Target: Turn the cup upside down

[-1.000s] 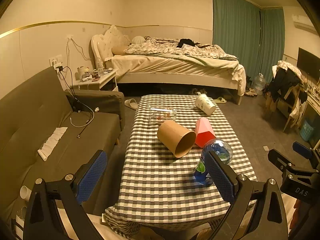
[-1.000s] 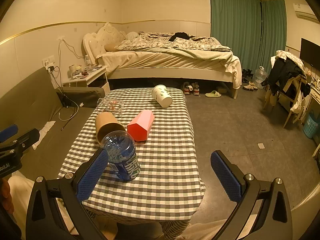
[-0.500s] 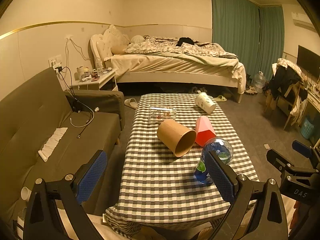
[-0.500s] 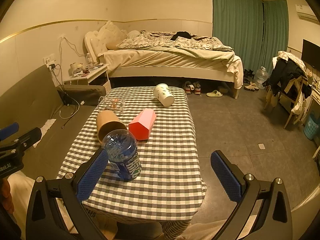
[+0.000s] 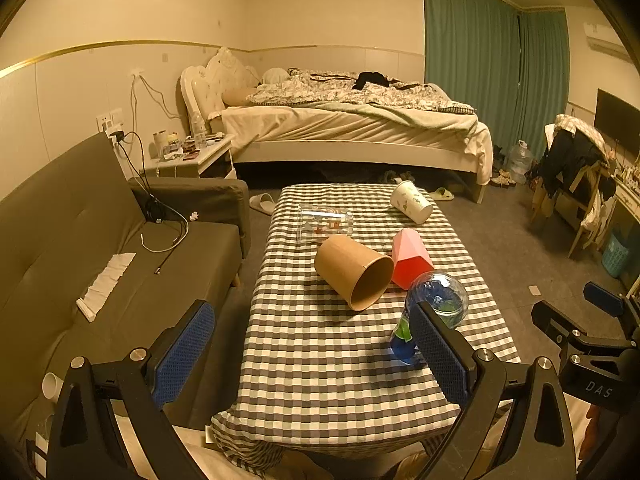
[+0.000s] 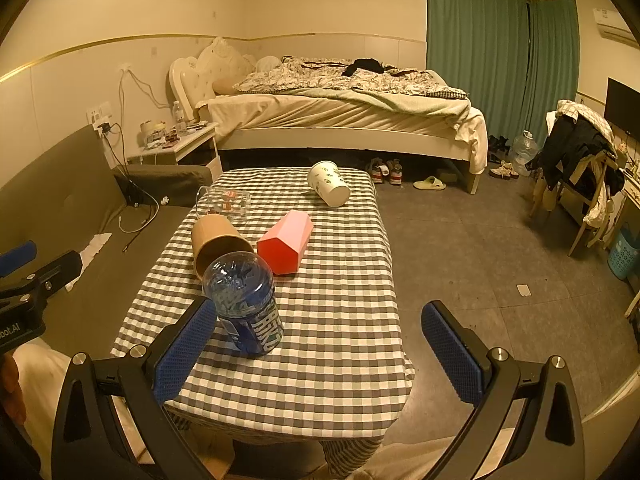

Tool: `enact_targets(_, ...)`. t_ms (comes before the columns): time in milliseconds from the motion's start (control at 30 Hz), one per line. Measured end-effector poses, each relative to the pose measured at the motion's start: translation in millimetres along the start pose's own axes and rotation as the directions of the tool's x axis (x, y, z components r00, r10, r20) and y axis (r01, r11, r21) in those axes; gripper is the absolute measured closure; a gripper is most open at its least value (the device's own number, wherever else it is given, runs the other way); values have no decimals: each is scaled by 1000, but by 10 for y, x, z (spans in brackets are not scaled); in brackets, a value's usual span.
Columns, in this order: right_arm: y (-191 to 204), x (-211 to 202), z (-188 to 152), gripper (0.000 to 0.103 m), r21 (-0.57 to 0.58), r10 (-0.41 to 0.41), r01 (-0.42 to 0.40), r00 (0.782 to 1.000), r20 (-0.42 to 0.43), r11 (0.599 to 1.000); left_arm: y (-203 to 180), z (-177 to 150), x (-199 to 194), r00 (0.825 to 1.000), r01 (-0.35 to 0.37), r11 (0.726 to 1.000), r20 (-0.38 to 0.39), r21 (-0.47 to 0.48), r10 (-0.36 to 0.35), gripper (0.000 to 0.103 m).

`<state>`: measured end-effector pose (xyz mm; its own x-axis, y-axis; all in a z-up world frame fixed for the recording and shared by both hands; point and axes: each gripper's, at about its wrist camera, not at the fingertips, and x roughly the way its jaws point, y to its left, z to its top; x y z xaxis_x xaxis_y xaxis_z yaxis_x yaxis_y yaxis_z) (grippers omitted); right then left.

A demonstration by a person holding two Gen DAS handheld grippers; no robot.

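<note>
Left gripper [image 5: 312, 344]: jaws spread wide, nothing between the blue pads, held above the near end of the checked table [image 5: 320, 364]
Right gripper [image 6: 320, 344]: jaws likewise wide apart, nothing grasped, poised over the near right corner of the same table; left pad just beside the blue bottle [image 6: 246, 304], contact not determinable

Items on the tablecloth, all untouched:
- Brown paper cup [image 5: 354, 270]: lying on its side near table centre, open mouth turned toward the cameras; not yet inverted
- Pink-red faceted cup [image 5: 408, 258]: on its side, just beside the brown cup on the right, seemingly touching it
- White printed cup [image 5: 412, 202]: on its side at the far right end, well apart from the others
- Clear glass tumbler [image 5: 326, 222]: on its side just behind the brown cup
- Blue bottle: standing, tilted in the fisheye view, nearest the grippers

Surroundings: grey sofa [image 5: 80, 248] left of the table, bed [image 5: 352, 128] beyond, green curtains [image 5: 496, 76] at far right
</note>
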<state>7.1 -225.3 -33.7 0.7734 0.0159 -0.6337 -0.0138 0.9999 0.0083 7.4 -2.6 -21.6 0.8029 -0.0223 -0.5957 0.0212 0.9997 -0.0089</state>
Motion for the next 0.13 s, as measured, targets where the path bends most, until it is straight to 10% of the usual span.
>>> enact_targets(133, 1, 1, -14, 0, 0, -2, 2, 1000, -2, 1000, 3, -19, 6, 1000, -4, 1000, 6, 5, 4, 2)
